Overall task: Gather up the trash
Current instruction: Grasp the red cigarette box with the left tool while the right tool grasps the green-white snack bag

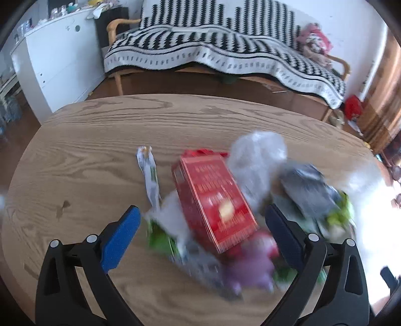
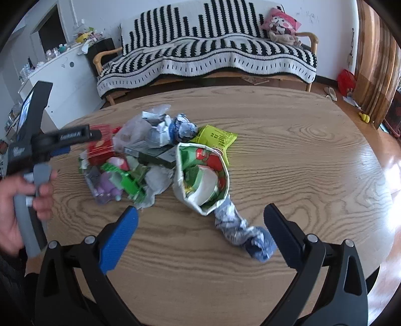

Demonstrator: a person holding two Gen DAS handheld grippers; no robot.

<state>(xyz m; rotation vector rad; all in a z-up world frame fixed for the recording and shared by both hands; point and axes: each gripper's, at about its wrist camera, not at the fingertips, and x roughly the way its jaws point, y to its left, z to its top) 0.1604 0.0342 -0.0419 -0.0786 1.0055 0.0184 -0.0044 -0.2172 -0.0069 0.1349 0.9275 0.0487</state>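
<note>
wood table (image 2: 288, 140) | striped sofa (image 2: 213, 50) | white cabinet (image 1: 60, 57) | pink cushion (image 2: 282, 23)

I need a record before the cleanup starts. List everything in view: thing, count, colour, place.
Table: one, oak-grain wood, oval, under all the trash.
Red box: one, left of the pile.
Open snack bag: one, green with red tomatoes, white inside, middle of the table.
Yellow-green packet: one, behind the snack bag.
Twisted wrapper: one, blue and white, nearest the right gripper.
Clear plastic bag: one, greyish, back of the pile.
Purple item: one, front left of the pile; too blurred to name.
Sofa: one, black-and-white throw, behind the table.
Cabinet: one, white, left.
Left gripper: open, over the pile.
Right gripper: open.
Hand: holding the left gripper's handle.
</note>
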